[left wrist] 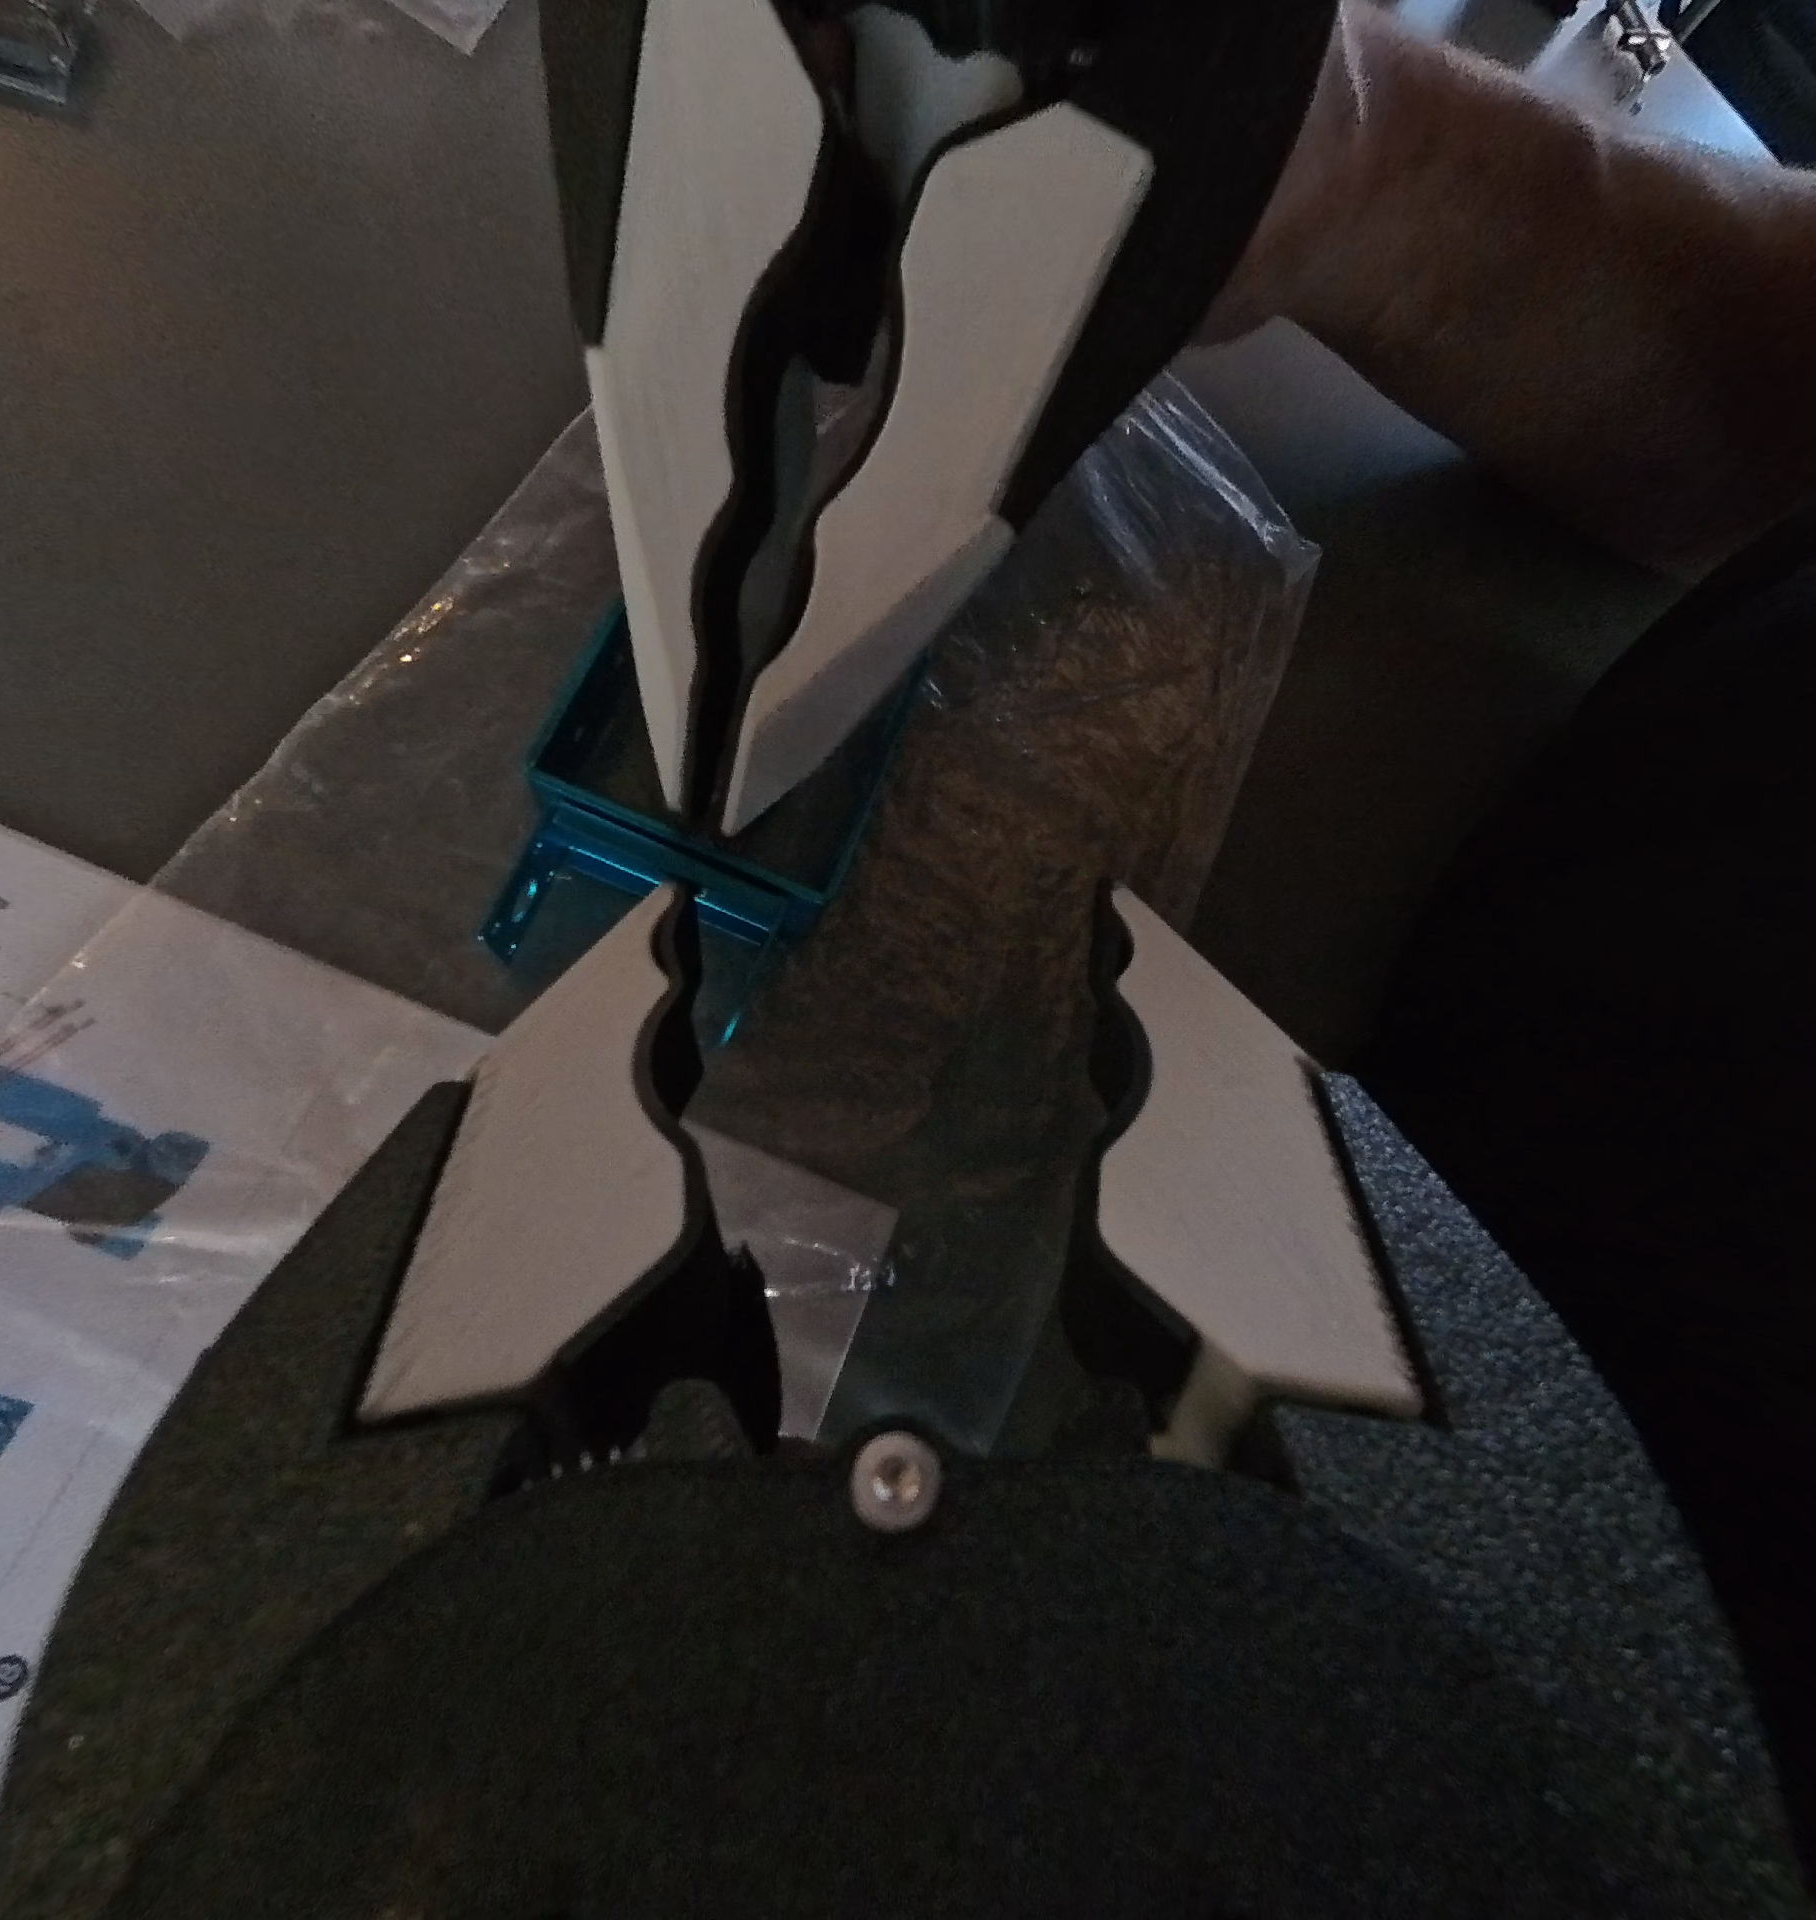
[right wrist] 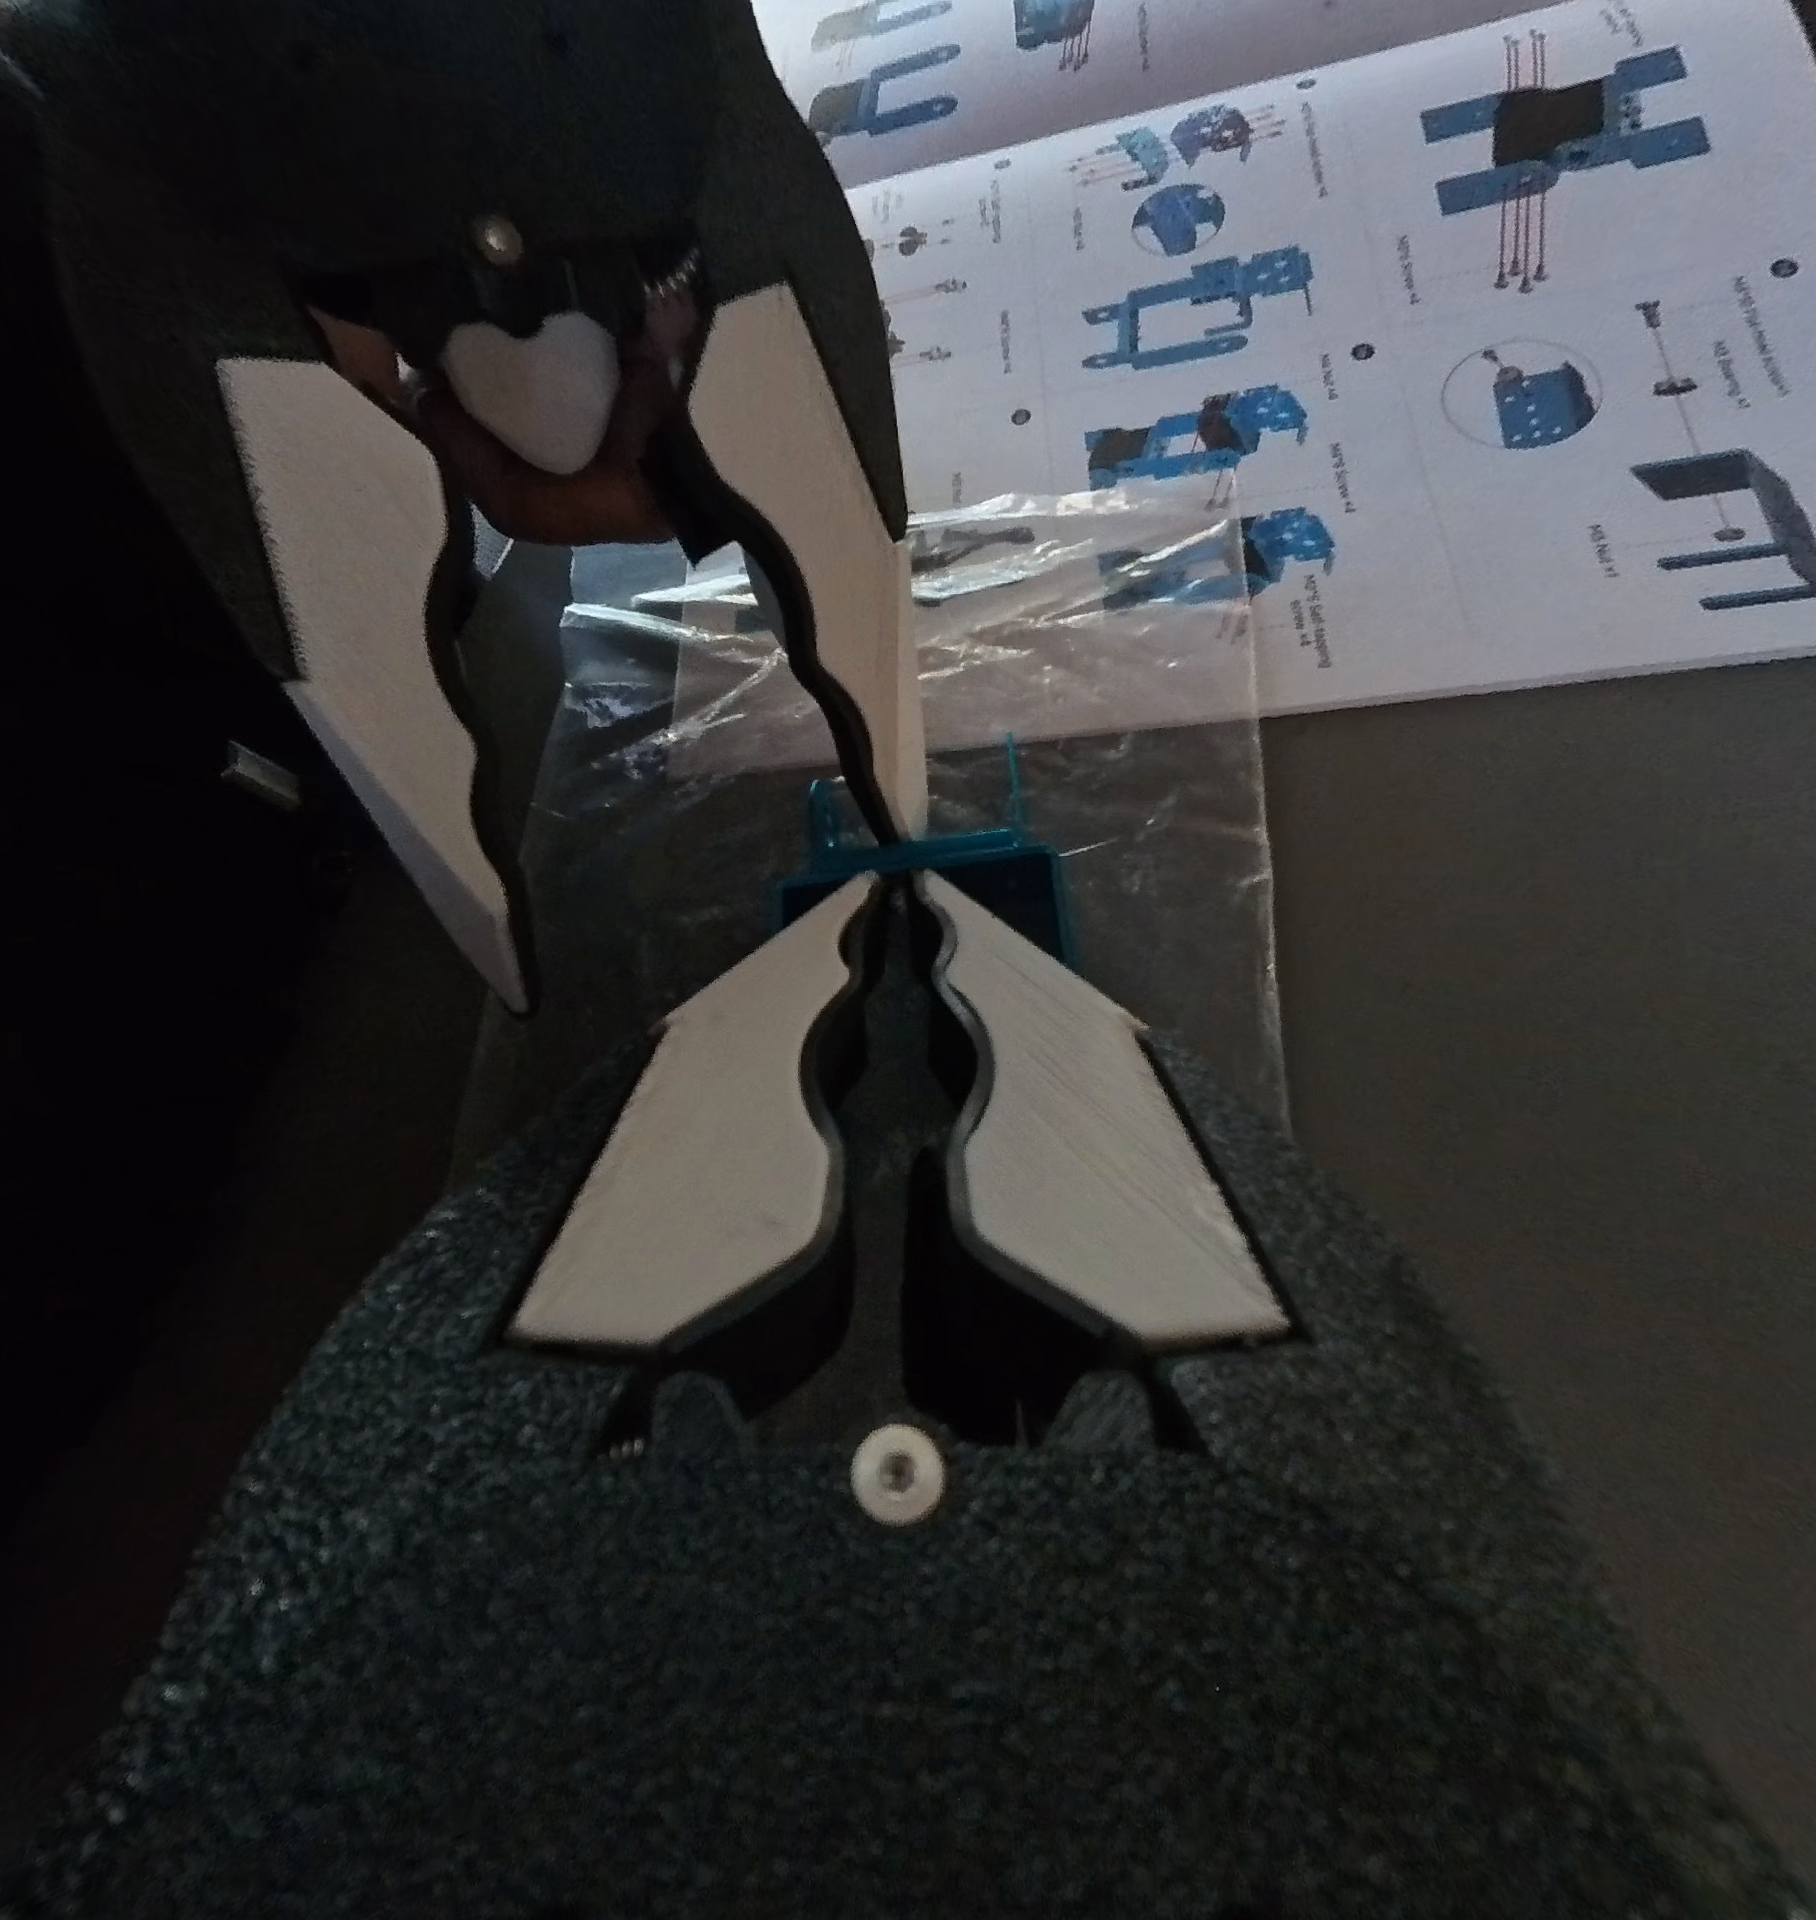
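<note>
A blue metal U-shaped bracket (left wrist: 753, 896) (right wrist: 1003, 885) rests on a clear plastic bag (left wrist: 1143, 499) (right wrist: 1091, 665) on the table. My right gripper (right wrist: 893, 883) is shut on the bracket's near edge; in the left wrist view it (left wrist: 704, 821) comes down from the top with its tips pinching the bracket's wall. My left gripper (left wrist: 888, 894) is open wide, and one fingertip (left wrist: 665, 904) touches the bracket's opposite side. In the right wrist view the left gripper (right wrist: 704, 914) reaches in from the upper left, one finger at the bracket and the other well apart.
A white printed instruction sheet (right wrist: 1403, 364) (left wrist: 156, 1091) with blue part drawings lies beside and partly under the bag. The table top (right wrist: 1506, 1039) is grey-brown. A person's forearm (left wrist: 1558, 260) shows at the upper right. Dark shadowed space lies to the right in the left wrist view.
</note>
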Demonstrator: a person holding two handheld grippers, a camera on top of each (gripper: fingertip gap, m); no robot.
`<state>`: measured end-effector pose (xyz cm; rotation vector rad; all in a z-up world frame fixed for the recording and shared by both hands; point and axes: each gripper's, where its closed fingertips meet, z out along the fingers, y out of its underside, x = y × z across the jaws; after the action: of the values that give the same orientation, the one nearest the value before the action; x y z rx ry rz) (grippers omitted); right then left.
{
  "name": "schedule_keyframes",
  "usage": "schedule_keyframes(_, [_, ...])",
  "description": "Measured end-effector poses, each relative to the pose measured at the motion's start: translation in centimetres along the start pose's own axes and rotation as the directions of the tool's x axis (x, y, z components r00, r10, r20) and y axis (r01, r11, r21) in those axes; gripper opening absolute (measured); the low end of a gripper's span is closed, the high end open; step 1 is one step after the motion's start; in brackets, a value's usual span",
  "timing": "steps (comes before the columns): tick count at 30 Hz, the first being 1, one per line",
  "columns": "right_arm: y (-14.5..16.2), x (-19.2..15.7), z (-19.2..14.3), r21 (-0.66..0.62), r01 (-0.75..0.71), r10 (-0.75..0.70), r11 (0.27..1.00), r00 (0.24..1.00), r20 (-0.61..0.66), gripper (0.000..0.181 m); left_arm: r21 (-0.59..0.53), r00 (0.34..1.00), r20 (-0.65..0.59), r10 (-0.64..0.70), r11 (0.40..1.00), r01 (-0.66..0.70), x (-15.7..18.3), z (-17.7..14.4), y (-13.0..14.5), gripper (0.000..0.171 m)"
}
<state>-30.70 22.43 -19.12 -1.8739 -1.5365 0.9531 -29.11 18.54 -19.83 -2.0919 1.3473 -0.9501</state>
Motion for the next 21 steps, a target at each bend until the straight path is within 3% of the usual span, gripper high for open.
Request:
schedule_keyframes(4, [-0.3, 0.2, -0.7, 0.018, 0.035, -0.035, 0.999, 0.999, -0.031, 0.01, -0.002, 1.0, 0.001, 0.003, 1.0, -0.003, 0.0, 0.0, 0.0, 0.076])
schedule_keyframes(9, [0.0, 1.2, -0.6, -0.02, 0.099, -0.101, 0.995, 0.988, -0.119, 0.044, -0.003, 1.0, 0.002, 0.008, 1.0, -0.008, 0.1, 0.0, -0.1, 0.076])
schedule_keyframes(15, [0.8, 1.5, 0.4, -0.087, 0.109, -0.119, 0.99, 0.985, -0.122, 0.042, -0.004, 1.0, 0.003, 0.011, 1.0, -0.011, 0.1, 0.0, -0.1, 0.075])
schedule_keyframes(21, [0.7, 1.3, 0.1, -0.073, 0.092, -0.099, 0.993, 0.99, -0.098, 0.038, -0.002, 1.0, -0.003, 0.01, 1.0, -0.01, 0.2, 0.1, -0.1, 0.076])
